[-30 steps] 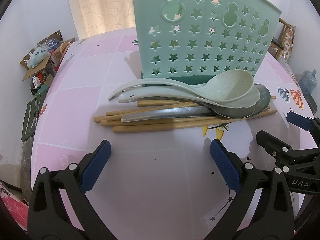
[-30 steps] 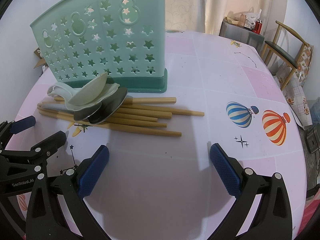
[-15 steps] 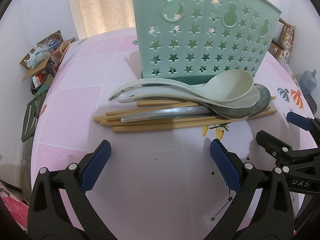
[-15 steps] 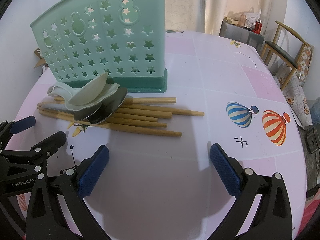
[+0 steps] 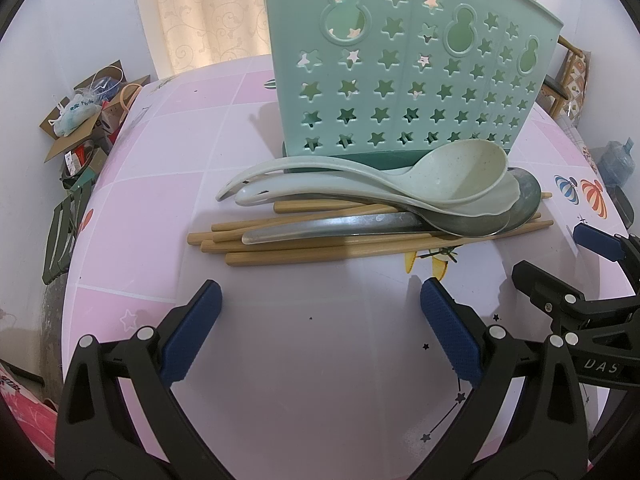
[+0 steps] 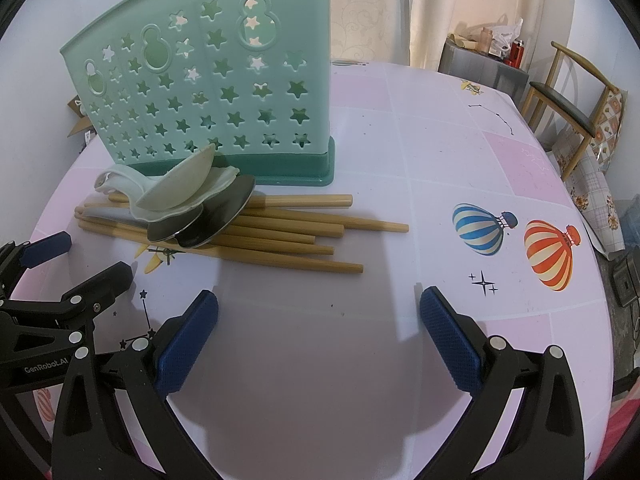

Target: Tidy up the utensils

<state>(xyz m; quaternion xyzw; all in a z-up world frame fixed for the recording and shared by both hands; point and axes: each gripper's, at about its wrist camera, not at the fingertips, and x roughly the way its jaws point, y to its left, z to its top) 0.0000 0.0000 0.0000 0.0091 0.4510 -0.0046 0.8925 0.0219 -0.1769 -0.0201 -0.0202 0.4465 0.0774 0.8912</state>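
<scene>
Pink tiled surface point(image 5: 160, 184) carries a mint star-cut holder point(image 5: 400, 80) at the far side, with the pile just in front: pale spoons point(image 5: 452, 176) and a metal spoon point(image 5: 472, 220) stacked on wooden chopsticks point(image 5: 304, 250). Left tongs point(image 5: 320, 308) and right tongs point(image 6: 318, 310) both gape wide and empty, near the pile. Nothing seems sorted yet. Best to lift the top spoon by its handle first, since pulling chopsticks from below would likely scatter the stack.
</scene>
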